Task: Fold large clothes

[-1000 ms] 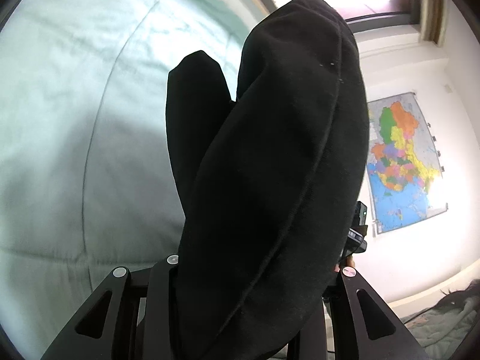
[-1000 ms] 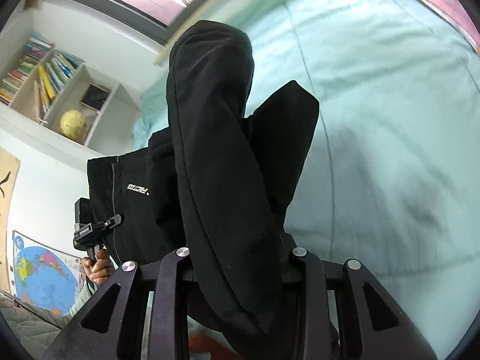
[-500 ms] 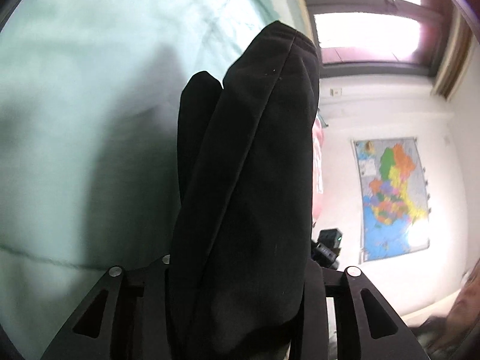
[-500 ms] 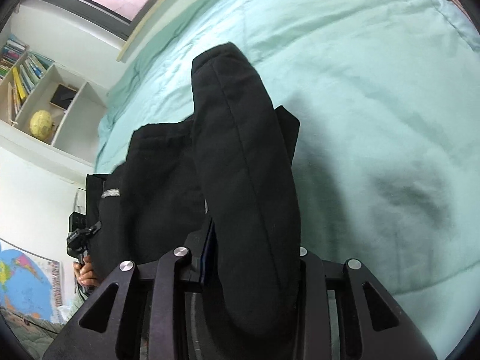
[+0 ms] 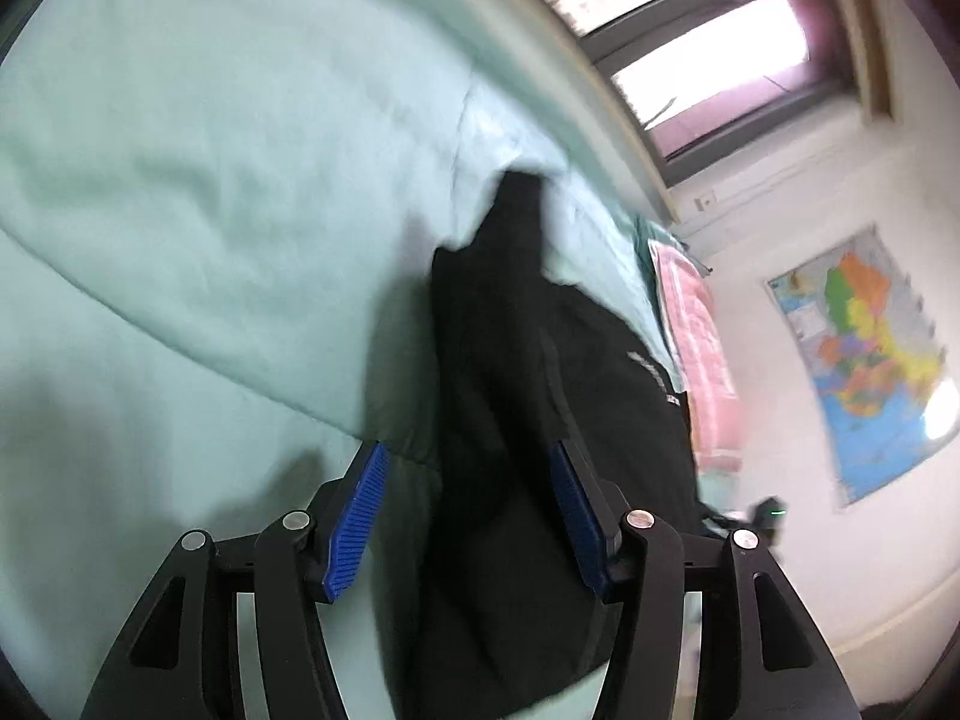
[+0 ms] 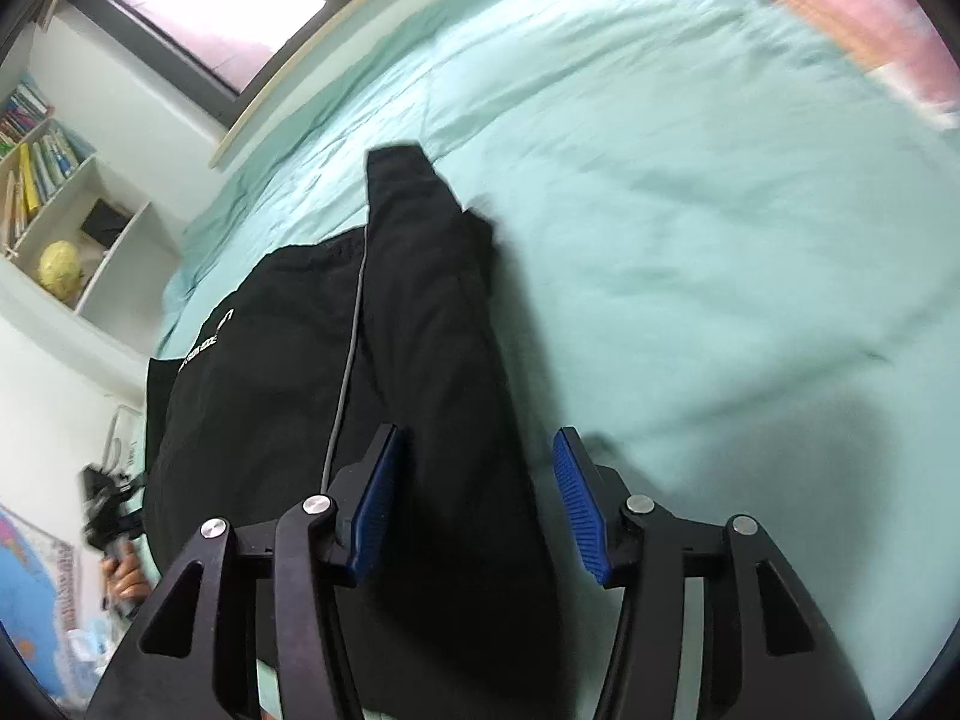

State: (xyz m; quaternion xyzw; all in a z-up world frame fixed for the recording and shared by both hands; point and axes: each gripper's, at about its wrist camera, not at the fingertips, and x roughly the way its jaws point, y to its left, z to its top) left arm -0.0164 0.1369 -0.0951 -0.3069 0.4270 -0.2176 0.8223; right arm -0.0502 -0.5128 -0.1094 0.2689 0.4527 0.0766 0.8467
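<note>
Between the blue pads of the left gripper (image 5: 465, 510) runs a fold of the black garment (image 5: 540, 420). The jaws have just been opening and stand apart, the left pad clear of the cloth, the right one at its edge. Ahead of this gripper the garment stretches over the pale green bedcover (image 5: 210, 180). Only the left wrist view shows a wall map (image 5: 864, 360) far to the right.

Ahead of the right gripper (image 6: 474, 498) the same garment (image 6: 420, 330) lies flat on the bedcover (image 6: 690, 210). Its jaws have also just been opening, with a dark fold between the parted pads. Only this view shows a bookshelf (image 6: 54, 192) to the upper left and a hand (image 6: 123, 579) at lower left.
</note>
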